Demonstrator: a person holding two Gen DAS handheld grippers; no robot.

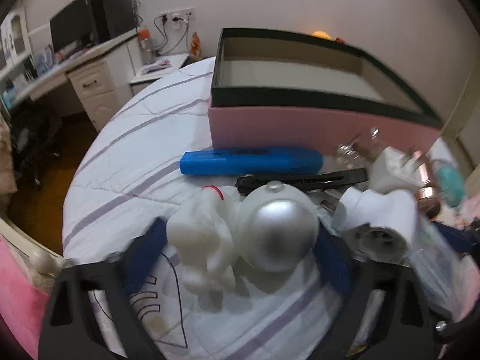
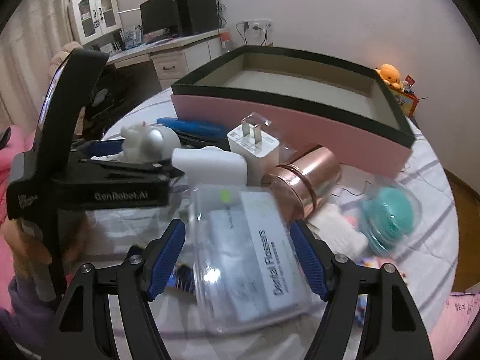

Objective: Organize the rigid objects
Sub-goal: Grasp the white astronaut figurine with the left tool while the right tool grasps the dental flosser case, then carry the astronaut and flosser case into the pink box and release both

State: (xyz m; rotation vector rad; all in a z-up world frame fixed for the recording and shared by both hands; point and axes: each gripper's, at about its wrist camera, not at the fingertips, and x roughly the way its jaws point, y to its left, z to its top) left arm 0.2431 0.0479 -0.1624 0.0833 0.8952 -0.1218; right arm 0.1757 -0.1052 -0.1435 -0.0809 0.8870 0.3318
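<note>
A white astronaut figurine [image 1: 240, 231] with a silver helmet lies on the striped bedsheet [image 1: 135, 162]. It sits between the blue pads [image 1: 144, 255] of my left gripper [image 1: 240, 234]. The pads stand close at both its sides, and blur hides whether they press. Seen from the right wrist, the left gripper [image 2: 126, 156] reaches in from the left around the figurine [image 2: 147, 142]. My right gripper [image 2: 237, 240] has its pads against a clear box of dental flossers [image 2: 249, 252]. An open pink box with a black rim [image 2: 300, 120] stands behind the pile, and nothing shows inside it.
Around the figurine lie a blue highlighter [image 1: 252, 160], a black hair clip [image 1: 300, 180], a white charger plug [image 2: 255, 147], a white tube-shaped piece [image 2: 210, 165], a rose-gold cylinder [image 2: 306, 177] and a teal item in a clear dome [image 2: 390, 213]. A desk with a monitor [image 2: 162, 18] stands beyond the bed.
</note>
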